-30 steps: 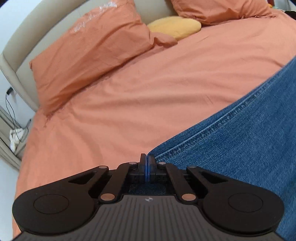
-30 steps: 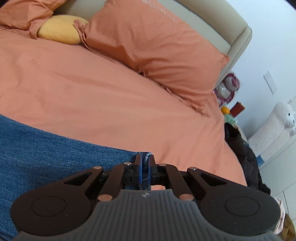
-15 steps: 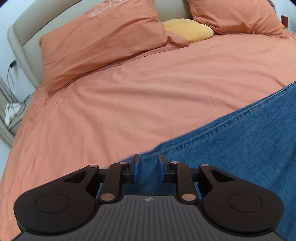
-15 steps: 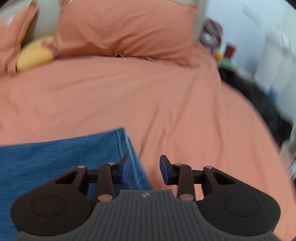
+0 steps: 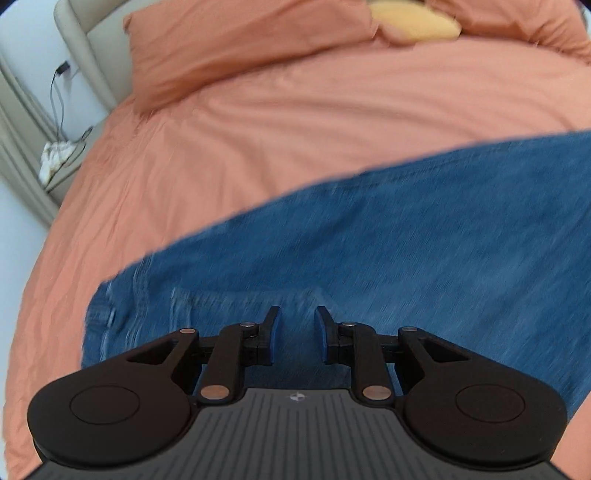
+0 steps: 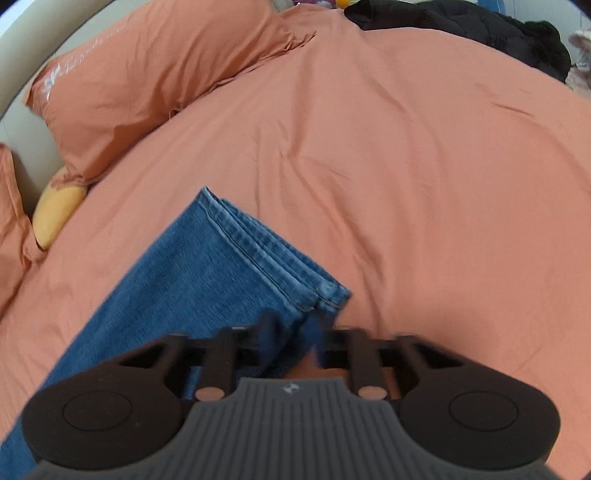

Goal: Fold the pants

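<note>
A bed (image 5: 332, 122) fills both views, covered by an orange sheet with matching orange pillows (image 6: 155, 74) set against a beige headboard (image 5: 92, 55). A yellow cushion (image 5: 413, 20) lies between the pillows; in the right wrist view it shows at the left edge, tucked under a pillow's corner. Beside the bed on the left, a cable (image 5: 59, 96) hangs down a pale wall to a nightstand carrying a white crumpled cloth (image 5: 55, 158). At the far right edge of the bed, a black garment (image 6: 461, 29) lies heaped.

The jeans (image 5: 369, 251) lie flat on the sheet, spread across the near part of the bed. In the left wrist view the waist end, with seams and a belt loop, sits at lower left, and the denim runs away to the right. In the right wrist view the leg ends are stacked one on the other, their hems lined up and ending in a corner just ahead of the jaws.

The left gripper (image 5: 297, 336) hangs over the denim near the waist with its jaws parted, a clear gap between the blue pads and nothing between them. The right gripper (image 6: 293, 332) is over the hem corner; its fingers are blurred, the jaws are closing, and the frame is too smeared to tell whether cloth is caught between them.
</note>
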`<state>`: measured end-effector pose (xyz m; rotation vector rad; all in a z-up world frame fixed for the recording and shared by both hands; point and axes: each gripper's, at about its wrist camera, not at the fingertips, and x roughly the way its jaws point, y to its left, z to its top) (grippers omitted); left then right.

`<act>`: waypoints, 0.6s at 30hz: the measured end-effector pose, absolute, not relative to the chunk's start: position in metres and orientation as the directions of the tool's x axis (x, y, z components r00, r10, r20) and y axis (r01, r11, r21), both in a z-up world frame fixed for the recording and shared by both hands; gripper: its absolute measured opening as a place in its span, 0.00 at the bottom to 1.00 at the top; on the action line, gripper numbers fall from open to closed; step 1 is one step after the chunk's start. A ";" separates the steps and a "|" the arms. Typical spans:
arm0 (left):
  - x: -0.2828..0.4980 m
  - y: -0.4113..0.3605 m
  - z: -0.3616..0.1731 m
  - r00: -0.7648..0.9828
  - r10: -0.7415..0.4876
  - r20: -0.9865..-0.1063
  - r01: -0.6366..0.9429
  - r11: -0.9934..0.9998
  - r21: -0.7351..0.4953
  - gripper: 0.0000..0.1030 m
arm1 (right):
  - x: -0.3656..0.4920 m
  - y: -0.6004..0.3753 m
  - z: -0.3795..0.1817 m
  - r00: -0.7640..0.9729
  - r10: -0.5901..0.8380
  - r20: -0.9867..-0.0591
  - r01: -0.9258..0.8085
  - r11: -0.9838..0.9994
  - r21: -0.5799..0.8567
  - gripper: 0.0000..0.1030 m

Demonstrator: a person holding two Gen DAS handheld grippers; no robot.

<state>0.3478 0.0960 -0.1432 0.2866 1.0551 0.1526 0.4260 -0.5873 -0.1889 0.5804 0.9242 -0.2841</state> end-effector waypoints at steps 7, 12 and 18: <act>0.348 0.123 -0.179 0.387 0.303 -0.871 -0.057 0.951 0.305 0.13 | 0.421 -0.542 -0.119 0.733 -0.128 -0.668 0.231 0.971 0.068 0.00; 0.356 0.120 -0.182 0.373 0.317 -0.872 -0.050 0.945 0.322 0.10 | 0.427 -0.554 -0.162 0.606 -0.149 -0.781 0.298 0.953 0.049 0.00; 0.359 0.120 -0.178 0.407 0.324 -0.854 -0.044 0.941 0.336 0.10 | 0.426 -0.553 -0.195 0.527 -0.194 -0.828 0.330 0.944 -0.012 0.00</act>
